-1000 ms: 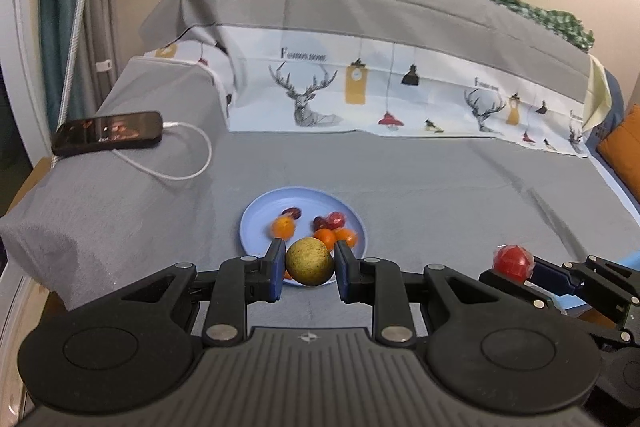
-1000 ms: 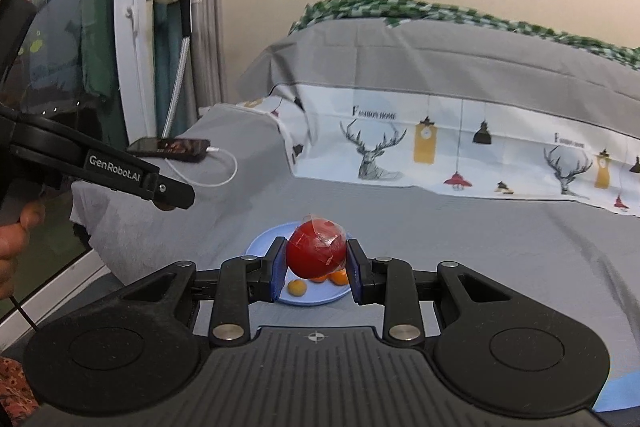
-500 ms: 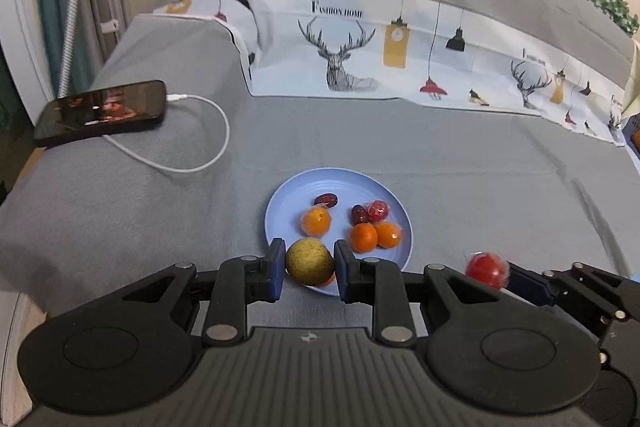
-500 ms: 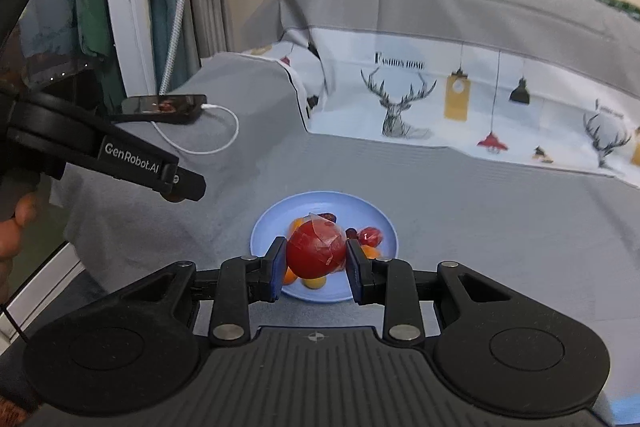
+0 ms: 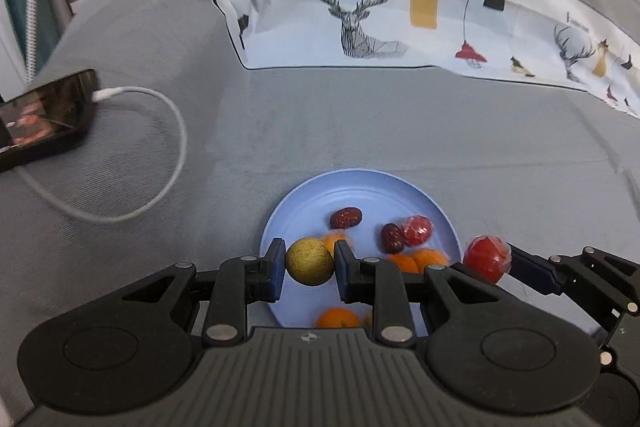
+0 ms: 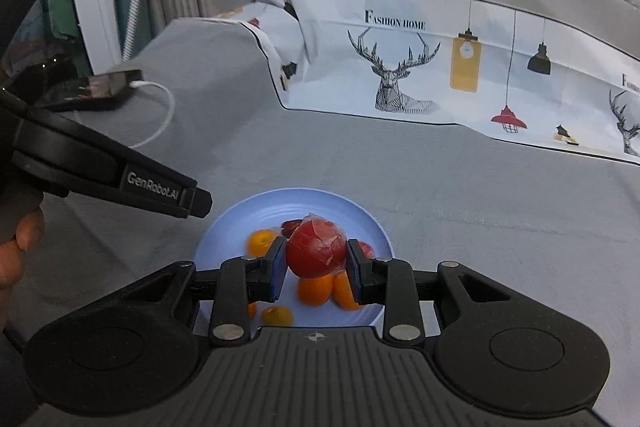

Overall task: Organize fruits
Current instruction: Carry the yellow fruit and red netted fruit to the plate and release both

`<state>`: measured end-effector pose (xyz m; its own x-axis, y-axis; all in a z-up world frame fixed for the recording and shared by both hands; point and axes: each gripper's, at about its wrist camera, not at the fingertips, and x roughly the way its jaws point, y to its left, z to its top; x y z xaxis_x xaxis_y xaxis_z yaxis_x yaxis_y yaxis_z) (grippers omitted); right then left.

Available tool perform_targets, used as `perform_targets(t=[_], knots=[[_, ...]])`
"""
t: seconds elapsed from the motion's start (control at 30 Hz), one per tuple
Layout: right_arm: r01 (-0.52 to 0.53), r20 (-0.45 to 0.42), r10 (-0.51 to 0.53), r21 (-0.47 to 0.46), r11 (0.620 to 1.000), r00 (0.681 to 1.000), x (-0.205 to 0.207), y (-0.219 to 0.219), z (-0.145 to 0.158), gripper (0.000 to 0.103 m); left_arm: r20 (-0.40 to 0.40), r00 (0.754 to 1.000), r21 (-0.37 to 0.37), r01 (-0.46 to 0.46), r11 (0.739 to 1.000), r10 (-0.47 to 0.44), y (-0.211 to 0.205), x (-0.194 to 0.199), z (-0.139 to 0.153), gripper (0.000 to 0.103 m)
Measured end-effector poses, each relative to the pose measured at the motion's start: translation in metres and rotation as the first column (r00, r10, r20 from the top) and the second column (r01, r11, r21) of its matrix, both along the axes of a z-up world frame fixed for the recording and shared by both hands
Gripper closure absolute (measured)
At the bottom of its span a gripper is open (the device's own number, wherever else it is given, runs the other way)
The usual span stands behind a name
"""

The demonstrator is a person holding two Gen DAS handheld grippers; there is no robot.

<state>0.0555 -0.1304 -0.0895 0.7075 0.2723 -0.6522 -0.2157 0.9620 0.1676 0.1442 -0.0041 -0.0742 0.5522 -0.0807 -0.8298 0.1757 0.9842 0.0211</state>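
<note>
A light blue plate (image 5: 360, 187) lies on the grey bedsheet and holds several small oranges, two dark red dates and a small wrapped red fruit (image 5: 418, 230). My left gripper (image 5: 310, 269) is shut on a yellow-green round fruit (image 5: 309, 261), held over the plate's near left part. My right gripper (image 6: 316, 269) is shut on a red fruit in clear wrap (image 6: 316, 249), held over the plate (image 6: 240, 223). The left wrist view also shows that red fruit (image 5: 486, 258) at the plate's right rim.
A black phone (image 5: 40, 117) with a white charging cable (image 5: 160, 131) lies at the left on the sheet. A folded duvet with deer and lamp prints (image 5: 400, 7) rises behind the plate. In the right wrist view a hand (image 6: 20, 251) holds the left gripper's body.
Both grippers have come forward and down toward the plate, each still holding its fruit. The plate now looks larger and lies right under the fingertips.
</note>
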Motion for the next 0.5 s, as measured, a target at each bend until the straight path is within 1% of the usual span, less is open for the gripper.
perform_targets(t=[0.13, 0.3, 0.47, 0.5], knots=[[-0.002, -0.028, 0.001, -0.013, 1.0, 1.0, 0.021, 0.001, -0.016, 0.07, -0.039, 0.999, 0.007, -0.004, 1.0, 0.004, -0.002, 0.023, -0.02, 0.075], [-0.017, -0.057, 0.015, -0.027, 0.999, 0.998, 0.038, 0.002, -0.032, 0.07, -0.066, 0.998, 0.023, 0.001, 1.0, 0.0, -0.005, 0.042, -0.039, 0.075], [-0.03, -0.081, 0.027, -0.036, 0.999, 0.996, 0.051, 0.002, -0.047, 0.07, -0.076, 0.997, 0.044, 0.003, 0.999, 0.001, -0.006, 0.053, -0.052, 0.075], [-0.033, -0.082, 0.03, -0.039, 0.999, 0.996, 0.053, 0.002, -0.05, 0.07, -0.069, 0.998, 0.047, 0.003, 0.999, 0.0, -0.007, 0.054, -0.054, 0.072]])
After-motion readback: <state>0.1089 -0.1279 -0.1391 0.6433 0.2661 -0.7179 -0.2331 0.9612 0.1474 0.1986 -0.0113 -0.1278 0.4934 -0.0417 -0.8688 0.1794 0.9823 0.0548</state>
